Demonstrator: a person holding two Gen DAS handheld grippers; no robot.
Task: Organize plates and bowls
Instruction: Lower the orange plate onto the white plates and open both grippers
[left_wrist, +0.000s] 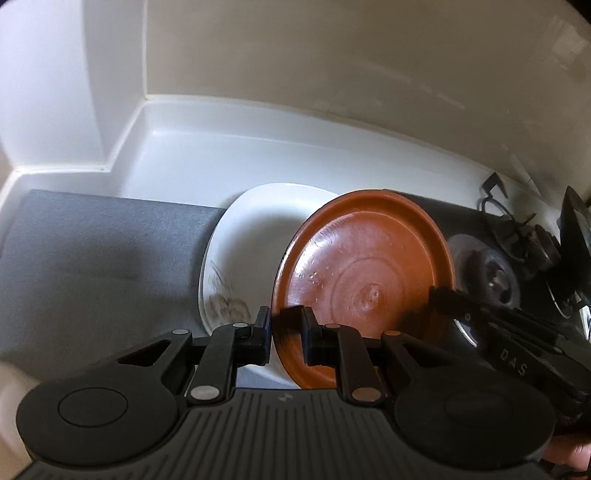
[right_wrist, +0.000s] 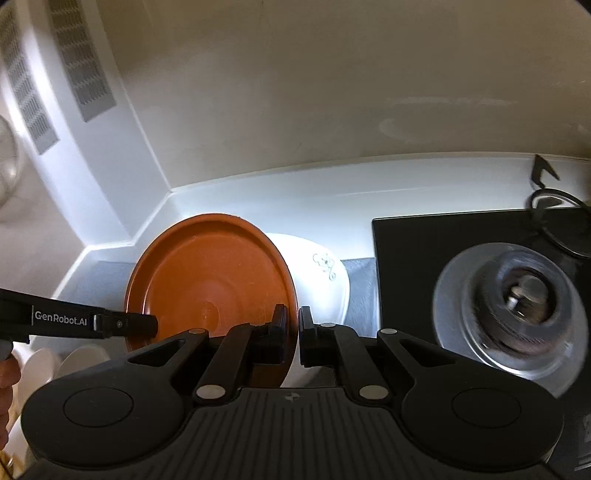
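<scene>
A brown round plate (left_wrist: 362, 266) (right_wrist: 210, 277) hangs tilted just above a white plate with a flower print (left_wrist: 251, 236) (right_wrist: 325, 284), which lies on a grey mat (left_wrist: 103, 258). My left gripper (left_wrist: 284, 321) is shut on the brown plate's near-left rim. In the right wrist view it reaches in from the left edge (right_wrist: 147, 325). My right gripper (right_wrist: 292, 321) is shut on the opposite rim, and the left wrist view shows it on the right (left_wrist: 441, 295). The brown plate hides much of the white one.
A black stove top (right_wrist: 424, 258) with a metal burner (right_wrist: 517, 314) (left_wrist: 495, 277) lies right of the mat. The white counter (left_wrist: 221, 147) runs back to a wall corner. Pale bowls (right_wrist: 40, 365) show at the lower left. A hand (right_wrist: 7, 373) holds the left gripper.
</scene>
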